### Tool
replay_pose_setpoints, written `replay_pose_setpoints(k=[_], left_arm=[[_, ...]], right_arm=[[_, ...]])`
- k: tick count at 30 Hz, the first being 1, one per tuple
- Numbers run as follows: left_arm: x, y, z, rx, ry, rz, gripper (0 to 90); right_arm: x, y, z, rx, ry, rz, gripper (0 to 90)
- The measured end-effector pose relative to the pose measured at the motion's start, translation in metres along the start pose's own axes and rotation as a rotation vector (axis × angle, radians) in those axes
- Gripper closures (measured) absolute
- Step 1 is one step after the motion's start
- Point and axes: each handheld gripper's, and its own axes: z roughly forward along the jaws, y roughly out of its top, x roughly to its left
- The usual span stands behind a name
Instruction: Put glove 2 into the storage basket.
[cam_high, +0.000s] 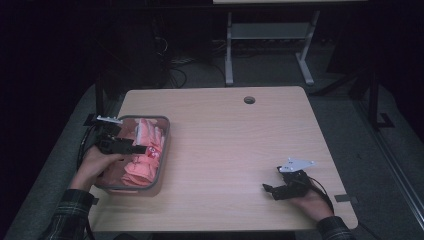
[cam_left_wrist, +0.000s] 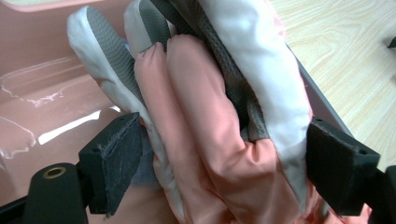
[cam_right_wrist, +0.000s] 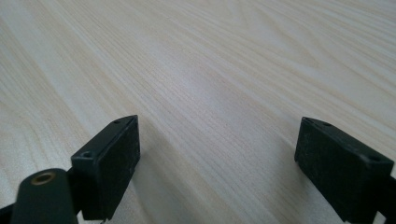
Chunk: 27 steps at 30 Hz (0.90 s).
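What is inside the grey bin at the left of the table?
The bin holds pink-and-white padded gloves, piled up. The left gripper straddles one glove. Whatever lies beneath the pile is covered.

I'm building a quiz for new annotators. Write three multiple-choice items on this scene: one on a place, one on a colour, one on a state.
1. Where is the grey bin?
A. by the table's left edge
B. by the table's far right corner
C. on the floor

2. What colour is most of the glove between the left claw's jaws?
A. blue
B. salmon pink
C. green

3. How does the right claw stand?
A. shut on a glove
B. shut on a cable
C. open over bare table

Key: 1 A, the high view shows the bin at the left; 2 B, the padded fingers are pink, with white and grey; 3 C, nothing lies between its jaws.
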Motion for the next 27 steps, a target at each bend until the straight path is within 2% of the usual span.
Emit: replay_pose_setpoints(k=[5,11,18,21,27], left_arm=[[-0.002,0.001,-0.008,-0.020,0.005,0.011,16.1],[-0.004,0.003,-0.021,-0.049,0.024,0.045,16.1],[-0.008,0.005,-0.039,-0.111,0.042,0.080,16.1],[-0.013,0.006,-0.045,-0.139,0.044,0.108,16.1],[-0.023,0.010,-0.046,-0.164,0.024,0.148,16.0]], right_arm=[[0.000,0.000,0.000,0.000,0.000,0.000,13.5],[0.000,0.000,0.000,-0.002,0.000,0.000,13.5],[0.000,0.000,0.000,-0.001,0.000,-0.002,13.5],[0.000,0.000,0.000,-0.001,0.000,0.000,13.5],[0.000,0.000,0.000,-0.001,0.000,0.000,13.5]])
